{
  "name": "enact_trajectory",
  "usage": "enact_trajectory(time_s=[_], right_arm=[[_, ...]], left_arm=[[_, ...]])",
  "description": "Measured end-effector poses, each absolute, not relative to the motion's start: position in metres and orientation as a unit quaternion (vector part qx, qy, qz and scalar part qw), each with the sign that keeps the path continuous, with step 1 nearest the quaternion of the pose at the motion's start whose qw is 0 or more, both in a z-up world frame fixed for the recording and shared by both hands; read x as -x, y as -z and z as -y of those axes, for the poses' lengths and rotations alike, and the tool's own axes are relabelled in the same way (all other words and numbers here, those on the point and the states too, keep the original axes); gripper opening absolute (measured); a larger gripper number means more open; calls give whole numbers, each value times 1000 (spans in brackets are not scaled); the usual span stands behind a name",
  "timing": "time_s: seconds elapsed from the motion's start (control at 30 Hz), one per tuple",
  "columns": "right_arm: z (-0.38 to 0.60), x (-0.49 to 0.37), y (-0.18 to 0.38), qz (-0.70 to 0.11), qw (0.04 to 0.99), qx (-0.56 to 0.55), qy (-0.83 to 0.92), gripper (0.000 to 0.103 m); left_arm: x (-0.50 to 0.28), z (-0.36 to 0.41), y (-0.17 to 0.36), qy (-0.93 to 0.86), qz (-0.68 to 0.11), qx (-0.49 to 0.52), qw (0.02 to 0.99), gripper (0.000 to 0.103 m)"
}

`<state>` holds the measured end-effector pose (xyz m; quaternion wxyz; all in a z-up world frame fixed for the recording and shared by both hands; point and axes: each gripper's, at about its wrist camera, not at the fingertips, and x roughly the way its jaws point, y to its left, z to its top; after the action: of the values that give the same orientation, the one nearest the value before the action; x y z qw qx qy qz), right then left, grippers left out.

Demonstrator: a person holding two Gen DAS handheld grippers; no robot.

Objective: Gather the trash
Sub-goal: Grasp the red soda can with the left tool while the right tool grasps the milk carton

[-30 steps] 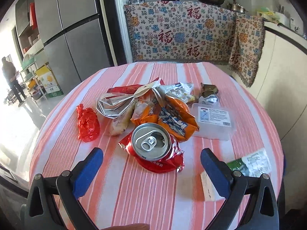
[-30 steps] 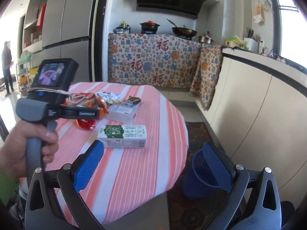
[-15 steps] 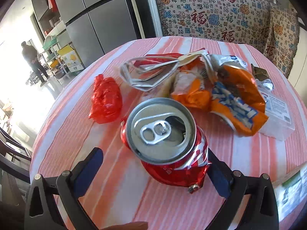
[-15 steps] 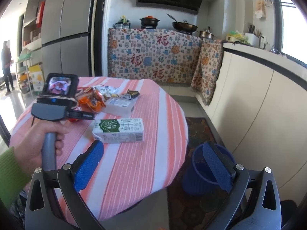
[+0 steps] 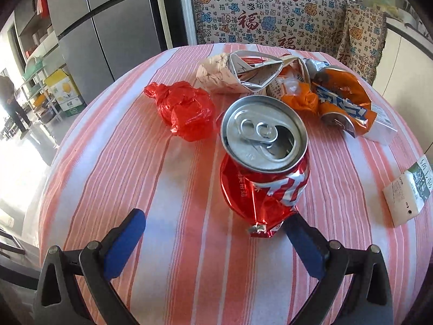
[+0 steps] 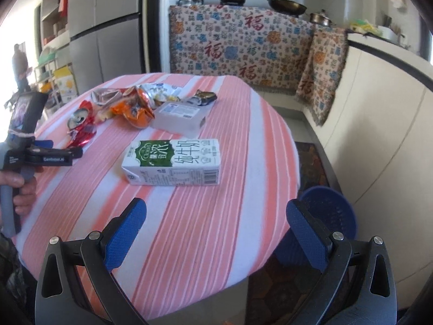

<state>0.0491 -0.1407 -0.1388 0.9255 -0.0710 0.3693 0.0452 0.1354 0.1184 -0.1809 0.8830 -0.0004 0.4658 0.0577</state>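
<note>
The crushed can (image 5: 263, 159) stands on the striped table (image 5: 135, 178), just ahead of our left tongs (image 5: 213, 239), spread wide, right pad touching its crumpled base; we should centre them, then squeeze gently. Our right tongs (image 6: 216, 228), also open, hover before the milk carton (image 6: 173, 161)

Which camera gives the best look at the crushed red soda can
The left wrist view. The crushed red can stands close and centred there, its opened top and dented side sharp. The right wrist view shows it only small, far off at the table's left, partly blurred.
</note>
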Motion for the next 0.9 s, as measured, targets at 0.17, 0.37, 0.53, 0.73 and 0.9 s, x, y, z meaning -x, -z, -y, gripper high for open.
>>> enact_trajectory(time_s=[0.17, 0.37, 0.53, 0.73, 0.9], right_arm=[[137, -78, 151, -384, 913, 72, -117, 103], [140, -117, 169, -412, 898, 49, -144, 103], [114, -100, 163, -441, 843, -30, -308, 103], [93, -67, 137, -405, 845, 34, -348, 103], [94, -105, 139, -444, 848, 77, -280, 103]], left_arm=[[-132, -123, 184, -57, -459, 23, 886, 103], [-130, -125, 183, -52, -460, 21, 886, 103], [-128, -134, 181, -20, -464, 4, 886, 103], [-117, -156, 178, 5, -461, 11, 887, 103], [-124, -142, 157, 52, -433, -3, 900, 103]])
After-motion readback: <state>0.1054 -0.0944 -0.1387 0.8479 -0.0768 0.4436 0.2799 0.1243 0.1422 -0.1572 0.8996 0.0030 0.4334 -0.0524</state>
